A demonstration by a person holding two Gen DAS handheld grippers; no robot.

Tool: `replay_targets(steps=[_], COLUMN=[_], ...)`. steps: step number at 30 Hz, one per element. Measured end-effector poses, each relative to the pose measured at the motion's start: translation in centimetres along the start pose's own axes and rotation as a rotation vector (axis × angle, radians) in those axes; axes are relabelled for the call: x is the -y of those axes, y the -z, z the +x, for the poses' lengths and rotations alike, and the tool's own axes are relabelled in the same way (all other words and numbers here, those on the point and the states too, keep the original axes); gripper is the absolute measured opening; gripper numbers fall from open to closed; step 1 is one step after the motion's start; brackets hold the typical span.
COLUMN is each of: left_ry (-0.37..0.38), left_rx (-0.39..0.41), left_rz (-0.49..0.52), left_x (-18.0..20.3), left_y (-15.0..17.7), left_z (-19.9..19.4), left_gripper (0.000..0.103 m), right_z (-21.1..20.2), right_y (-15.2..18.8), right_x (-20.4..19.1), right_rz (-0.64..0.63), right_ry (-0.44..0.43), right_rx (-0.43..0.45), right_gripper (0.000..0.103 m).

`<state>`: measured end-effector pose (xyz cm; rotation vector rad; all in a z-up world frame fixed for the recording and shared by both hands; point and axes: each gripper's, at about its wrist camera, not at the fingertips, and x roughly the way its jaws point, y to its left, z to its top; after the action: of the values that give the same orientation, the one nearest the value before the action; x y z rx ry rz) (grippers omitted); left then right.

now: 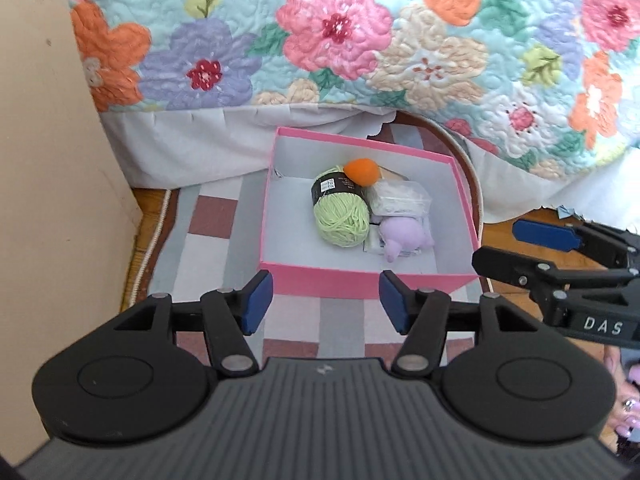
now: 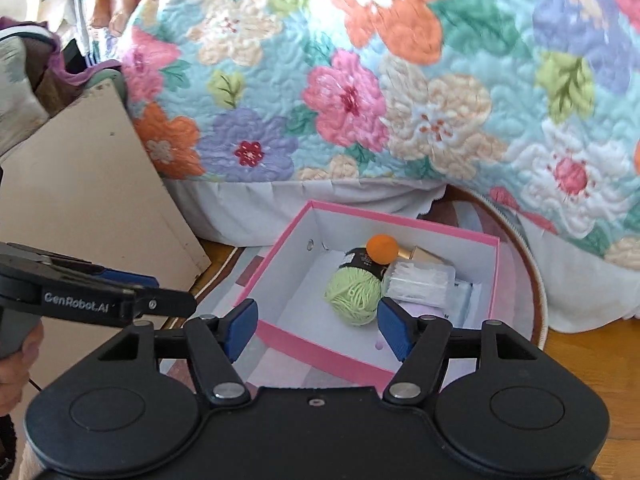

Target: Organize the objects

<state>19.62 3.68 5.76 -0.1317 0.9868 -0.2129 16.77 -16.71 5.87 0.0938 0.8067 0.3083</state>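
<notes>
1. Floor-level setup in the left wrist view: a checkered rug [image 1: 208, 236] beside a bed with a floral quilt [image 1: 360, 40] hanging over it, and a pink box [image 1: 360, 278] sitting on the rug. Inside are a green yarn ball [image 1: 342, 216], an orange ball [image 1: 361, 171], a clear packet [image 1: 400, 200] and a purple plush [image 1: 404, 236], all bunched toward the right half.
2. Same view: the left gripper [image 1: 326, 306] hangs just short of the box's near wall, fingers apart, nothing in them. The right gripper [image 1: 516, 248] pokes in from the right, near the box corner.
3. Risk here, I'd say: the box looks like light card, so dropping in too low could clip the near wall and shove or tip it.
4. Right wrist view: the right gripper [image 2: 314, 330] sits over the near edge of the box [image 2: 276, 268], fingers apart and empty. The yarn [image 2: 352, 298] is right ahead, the orange ball [image 2: 383, 249] perched against its top, the packet [image 2: 420, 286] touching it.
5. Risks from this side: grabbing the yarn probably knocks the orange ball loose, or snags a strand. The left gripper [image 2: 132, 292] is close by, so both going in together could collide. The plush is mostly hidden behind a finger here.
</notes>
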Motion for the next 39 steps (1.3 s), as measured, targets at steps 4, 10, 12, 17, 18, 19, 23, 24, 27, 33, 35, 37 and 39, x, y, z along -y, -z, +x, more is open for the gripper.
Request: replay_targets(steps=[4, 10, 12, 17, 18, 19, 23, 24, 27, 33, 35, 37, 39], left_ry=[-0.021, -0.04, -0.039, -0.034, -0.034, -0.036, -0.043, -0.045, -0.052, -0.058, -0.053, -0.052, -0.055], left_rx=[0.012, 0.013, 0.013, 0.012, 0.011, 0.009, -0.003, -0.006, -0.017, -0.02, -0.02, -0.02, -0.02], left_rz=[0.04, 0.086, 0.089, 0.075, 0.073, 0.071, 0.068, 0.07, 0.069, 0.074, 0.078, 0.078, 0.074], left_x=[0.6, 1.1, 1.1, 0.8, 0.7, 0.7, 0.7, 0.7, 0.8, 1.0, 1.0, 1.1, 1.1], left_y=[1.2, 3.4, 4.2, 5.8, 6.2, 6.5, 7.5, 7.7, 8.1, 8.7, 8.7, 8.7, 8.7], left_z=[-2.4, -5.0, -5.6, -6.6, -6.7, -6.8, -6.6, -6.5, -6.2, -6.0, -6.0, -6.0, -6.0], left_gripper=[0.062, 0.065, 0.066, 0.069, 0.069, 0.069, 0.07, 0.07, 0.071, 0.073, 0.073, 0.074, 0.077], right_z=[-2.0, -4.4, -5.2, -6.8, -7.0, -7.2, -7.3, -7.2, -7.1, -7.1, -7.2, -7.2, -7.1], right_y=[0.6, 2.1, 2.6, 4.3, 4.8, 5.2, 6.7, 6.9, 7.5, 8.3, 8.6, 8.9, 9.0], right_x=[-0.9, -1.9, -2.3, -2.8, -2.8, -2.8, -2.3, -2.1, -1.8, -1.5, -1.4, -1.3, -1.1], right_rz=[0.003, 0.01, 0.006, 0.01, 0.012, 0.015, 0.048, 0.055, 0.062, 0.062, 0.063, 0.066, 0.072], right_ry=[0.014, 0.012, 0.009, 0.015, 0.019, 0.024, 0.034, 0.034, 0.054, 0.106, 0.122, 0.135, 0.154], right_rx=[-0.002, -0.008, -0.009, -0.005, -0.005, -0.004, -0.018, -0.021, -0.026, -0.04, -0.046, -0.051, -0.06], right_gripper=[0.074, 0.074, 0.075, 0.076, 0.076, 0.076, 0.076, 0.076, 0.077, 0.082, 0.085, 0.089, 0.092])
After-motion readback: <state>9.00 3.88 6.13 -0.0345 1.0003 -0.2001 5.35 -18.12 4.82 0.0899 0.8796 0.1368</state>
